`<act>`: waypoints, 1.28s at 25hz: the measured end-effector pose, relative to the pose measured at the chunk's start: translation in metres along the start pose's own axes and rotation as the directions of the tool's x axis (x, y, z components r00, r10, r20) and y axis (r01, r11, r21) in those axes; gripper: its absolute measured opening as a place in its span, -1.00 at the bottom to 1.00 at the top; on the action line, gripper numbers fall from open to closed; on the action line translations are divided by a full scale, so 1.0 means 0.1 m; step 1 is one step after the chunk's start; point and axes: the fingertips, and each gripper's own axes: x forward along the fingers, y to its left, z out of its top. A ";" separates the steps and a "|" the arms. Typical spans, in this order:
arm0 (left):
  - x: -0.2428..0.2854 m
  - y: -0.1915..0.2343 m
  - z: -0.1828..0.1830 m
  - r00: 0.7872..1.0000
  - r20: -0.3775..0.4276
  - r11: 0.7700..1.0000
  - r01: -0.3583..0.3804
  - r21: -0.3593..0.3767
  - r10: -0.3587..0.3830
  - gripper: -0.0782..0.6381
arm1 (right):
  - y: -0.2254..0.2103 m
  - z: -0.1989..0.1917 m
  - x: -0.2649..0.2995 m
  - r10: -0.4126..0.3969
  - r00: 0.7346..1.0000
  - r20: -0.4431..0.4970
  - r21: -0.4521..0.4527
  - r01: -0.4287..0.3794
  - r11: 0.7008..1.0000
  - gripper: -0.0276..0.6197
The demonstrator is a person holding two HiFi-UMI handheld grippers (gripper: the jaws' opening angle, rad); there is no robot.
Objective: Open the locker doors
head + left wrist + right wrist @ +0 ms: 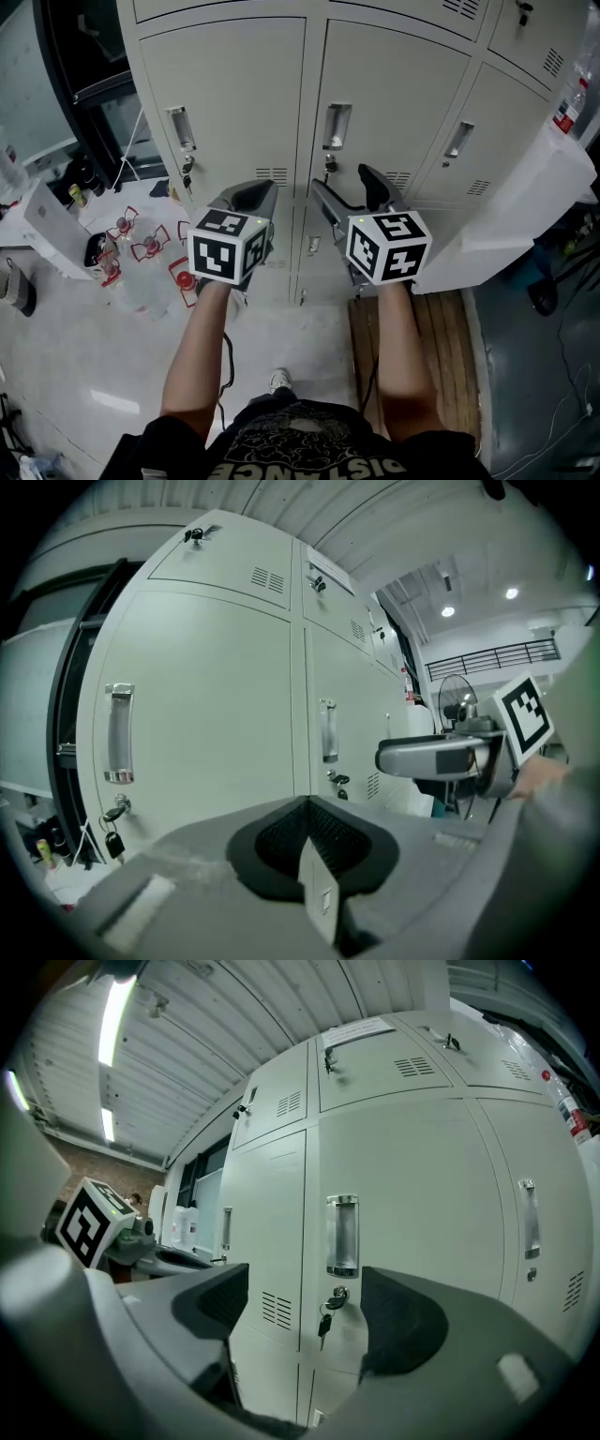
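Note:
Pale grey lockers fill the front, with every door I can see shut. In the head view the left door's handle (181, 128) and the middle door's handle (337, 126) each have a key hanging below. My left gripper (251, 195) is shut on nothing, a short way below and right of the left handle. My right gripper (349, 186) is open and empty just below the middle handle. The left gripper view shows my left gripper (307, 813) with pads pressed together, the left handle (119, 733) off to its left. In the right gripper view my right gripper (305, 1307) frames the middle handle (342, 1235) and its key (326, 1316), apart from them.
A third door with its handle (459, 139) is at the right. Further right, a large white panel (525, 206) juts out from the lockers. Red wire frames (141, 244) and a white box (52, 230) lie on the floor at left. A wooden board (441, 356) lies at lower right.

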 end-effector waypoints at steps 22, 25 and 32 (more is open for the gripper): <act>0.47 0.36 0.06 0.992 0.009 0.992 0.128 0.020 -0.128 -0.78 | -0.07 0.21 0.75 -0.025 0.999 0.024 0.023 0.024 0.999 0.18; 0.48 0.42 0.06 0.992 0.009 0.992 0.125 0.020 -0.126 -0.78 | -0.05 0.22 0.83 -0.016 1.000 0.024 0.020 0.015 1.000 0.18; 0.47 0.54 0.04 0.993 0.013 0.993 0.118 0.010 -0.118 -0.78 | -0.04 0.25 0.89 0.001 0.999 0.035 0.053 -0.003 0.999 0.18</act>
